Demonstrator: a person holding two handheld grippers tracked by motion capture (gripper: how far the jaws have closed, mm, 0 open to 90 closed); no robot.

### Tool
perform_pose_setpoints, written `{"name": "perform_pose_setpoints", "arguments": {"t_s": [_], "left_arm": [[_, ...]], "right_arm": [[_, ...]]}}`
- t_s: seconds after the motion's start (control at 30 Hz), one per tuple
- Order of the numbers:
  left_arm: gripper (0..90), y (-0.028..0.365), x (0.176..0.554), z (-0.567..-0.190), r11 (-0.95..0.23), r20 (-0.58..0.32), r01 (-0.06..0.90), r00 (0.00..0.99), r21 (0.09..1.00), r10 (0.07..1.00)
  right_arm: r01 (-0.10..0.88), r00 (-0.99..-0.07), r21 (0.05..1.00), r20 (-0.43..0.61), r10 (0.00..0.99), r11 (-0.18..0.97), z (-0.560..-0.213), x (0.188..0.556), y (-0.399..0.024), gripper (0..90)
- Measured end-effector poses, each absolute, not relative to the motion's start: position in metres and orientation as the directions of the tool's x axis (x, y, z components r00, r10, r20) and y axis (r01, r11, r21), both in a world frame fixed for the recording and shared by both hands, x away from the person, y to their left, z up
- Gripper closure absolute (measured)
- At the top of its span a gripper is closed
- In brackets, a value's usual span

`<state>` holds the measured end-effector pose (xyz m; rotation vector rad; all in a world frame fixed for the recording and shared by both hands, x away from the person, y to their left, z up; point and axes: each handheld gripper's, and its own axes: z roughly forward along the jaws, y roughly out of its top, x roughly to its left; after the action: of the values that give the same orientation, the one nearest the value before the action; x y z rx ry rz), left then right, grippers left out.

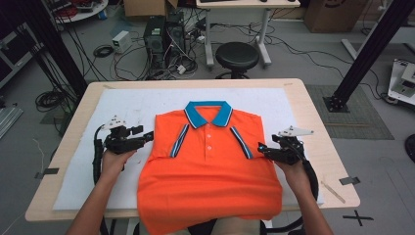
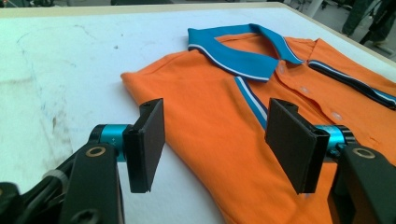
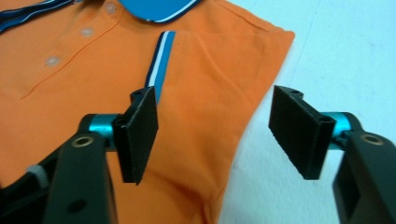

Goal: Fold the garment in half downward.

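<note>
Both tools stand with their jaws wide apart and nothing between them: the left tool (image 1: 147,137) sits just off the left edge of the orange polo shirt (image 1: 210,171), and the right tool (image 1: 263,149) just off its right edge, each held level and pointing inward at the fabric. In the left gripper view the left tool (image 2: 215,140) frames the folded-in side of the shirt (image 2: 224,116); the right gripper view shows the right tool (image 3: 215,135) over the shirt's edge (image 3: 210,93). The shirt lies face up on the white mat (image 1: 122,105) covering the desk (image 1: 320,142), blue collar (image 1: 209,112) away from the person, sleeves tucked under so the sides run straight, and its hem hangs over the near edge. That symmetric stance probably suits a matched two-sided fold.
</note>
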<state>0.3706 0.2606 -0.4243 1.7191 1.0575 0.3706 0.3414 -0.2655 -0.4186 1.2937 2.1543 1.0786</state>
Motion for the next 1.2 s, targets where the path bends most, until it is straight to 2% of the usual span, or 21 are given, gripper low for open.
{"name": "perform_pose_setpoints", "arguments": {"t_s": [0.17,0.27,0.37,0.5,0.63,0.67,1.0,1.07,1.2], "left_arm": [[36.7,0.256,0.394,-0.421,-0.107,-0.224,0.478,0.584,0.872,0.780],[35.8,0.252,0.407,-0.419,-0.119,-0.226,0.485,0.594,0.867,0.772],[35.9,0.250,0.418,-0.421,-0.100,-0.238,0.473,0.602,0.875,0.762],[35.9,0.246,0.434,-0.424,-0.137,-0.229,0.508,0.591,0.850,0.773],[35.9,0.246,0.442,-0.428,-0.115,-0.229,0.497,0.577,0.860,0.784],[35.9,0.246,0.443,-0.431,-0.108,-0.237,0.507,0.569,0.855,0.788],[38.7,0.248,0.458,-0.456,-0.106,-0.235,0.578,0.484,0.809,0.843],[41.1,0.246,0.460,-0.456,-0.113,-0.224,0.595,0.462,0.796,0.858],[41.0,0.238,0.470,-0.456,-0.137,-0.211,0.633,0.442,0.762,0.872]], "right_arm": [[0.566,-0.484,0.781,0.057,0.873,0.262,-0.418,0.354,-0.263,24.8],[0.577,-0.481,0.776,0.071,0.874,0.254,-0.418,0.365,-0.264,24.1],[0.595,-0.477,0.766,0.092,0.874,0.244,-0.419,0.380,-0.265,24.8],[0.615,-0.473,0.744,0.083,0.877,0.261,-0.421,0.399,-0.264,25.8],[0.628,-0.471,0.726,0.068,0.880,0.280,-0.423,0.415,-0.263,28.3],[0.631,-0.476,0.721,0.069,0.877,0.286,-0.424,0.421,-0.263,34.1],[0.651,-0.463,0.700,0.058,0.885,0.294,-0.433,0.443,-0.257,35.5],[0.656,-0.440,0.693,0.030,0.898,0.298,-0.435,0.449,-0.258,35.5],[0.678,-0.404,0.684,0.040,0.914,0.270,-0.439,0.456,-0.261,35.8]]}}
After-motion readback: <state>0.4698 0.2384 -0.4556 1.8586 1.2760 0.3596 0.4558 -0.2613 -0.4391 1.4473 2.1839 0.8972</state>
